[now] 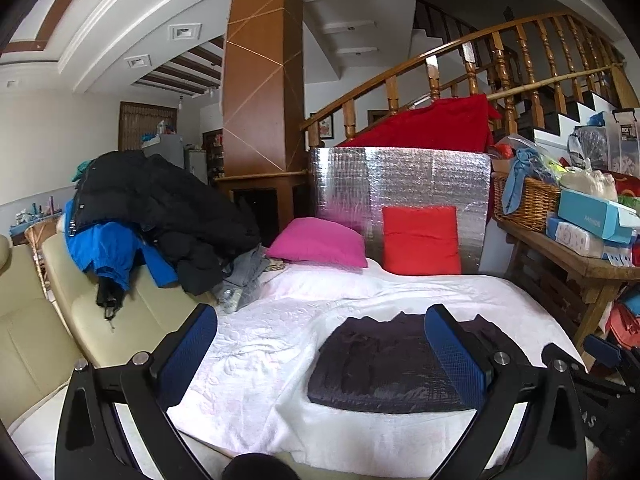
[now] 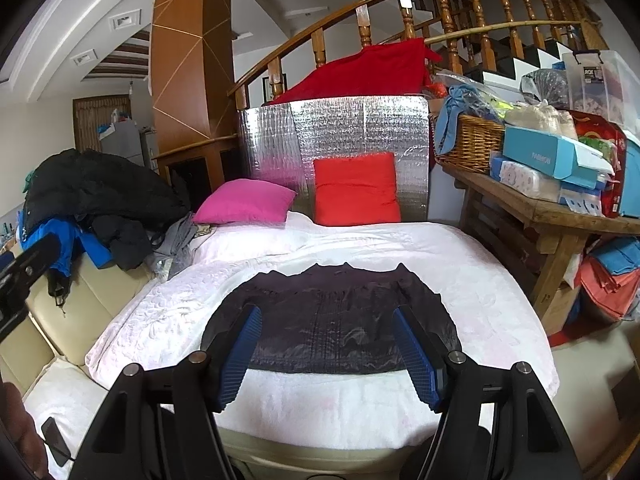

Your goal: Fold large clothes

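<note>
A bed [image 2: 460,264] under a white quilted cover carries a folded dark garment [image 2: 332,320], lying flat near its front edge. Behind the garment, at the head, a pink pillow [image 2: 244,202] lies flat and a red pillow [image 2: 356,188] leans upright.

Two cushions at the far end: one pink [image 2: 245,201], one red [image 2: 357,189]. One dark folded garment [image 2: 332,316] near, on one white bedcover [image 2: 472,264]. One wicker basket [image 2: 472,142] far right. One clothes heap [image 2: 96,204] left. Two grippers: left [image 1: 320,356], right [image 2: 327,354].
</note>
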Action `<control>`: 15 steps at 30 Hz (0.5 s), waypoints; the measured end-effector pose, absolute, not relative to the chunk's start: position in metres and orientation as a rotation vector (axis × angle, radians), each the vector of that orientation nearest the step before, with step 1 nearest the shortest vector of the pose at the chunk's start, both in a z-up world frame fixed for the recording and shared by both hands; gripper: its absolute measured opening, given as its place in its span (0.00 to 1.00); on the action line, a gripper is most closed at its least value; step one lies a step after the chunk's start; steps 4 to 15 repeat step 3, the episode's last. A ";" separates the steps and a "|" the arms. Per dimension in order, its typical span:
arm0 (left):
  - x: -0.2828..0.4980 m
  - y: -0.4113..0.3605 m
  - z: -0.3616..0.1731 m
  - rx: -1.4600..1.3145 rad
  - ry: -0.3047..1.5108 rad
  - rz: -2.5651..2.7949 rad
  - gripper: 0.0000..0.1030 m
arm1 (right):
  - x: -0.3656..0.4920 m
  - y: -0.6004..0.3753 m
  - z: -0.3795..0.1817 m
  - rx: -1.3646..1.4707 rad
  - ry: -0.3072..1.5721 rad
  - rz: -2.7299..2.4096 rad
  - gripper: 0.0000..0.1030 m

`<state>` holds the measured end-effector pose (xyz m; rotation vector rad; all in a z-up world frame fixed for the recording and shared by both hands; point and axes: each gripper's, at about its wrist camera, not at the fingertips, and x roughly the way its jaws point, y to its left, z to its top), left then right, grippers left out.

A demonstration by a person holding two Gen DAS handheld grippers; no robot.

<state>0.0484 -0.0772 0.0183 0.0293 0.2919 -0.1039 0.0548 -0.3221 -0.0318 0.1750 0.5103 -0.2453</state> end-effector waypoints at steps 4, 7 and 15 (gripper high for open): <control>0.067 -0.086 0.010 0.037 0.303 -0.108 1.00 | 0.077 -0.342 -0.041 0.181 0.542 -0.274 0.70; 0.067 -0.086 0.010 0.037 0.303 -0.108 1.00 | 0.077 -0.342 -0.041 0.181 0.542 -0.274 0.70; 0.067 -0.086 0.010 0.037 0.303 -0.108 1.00 | 0.077 -0.342 -0.041 0.181 0.542 -0.274 0.70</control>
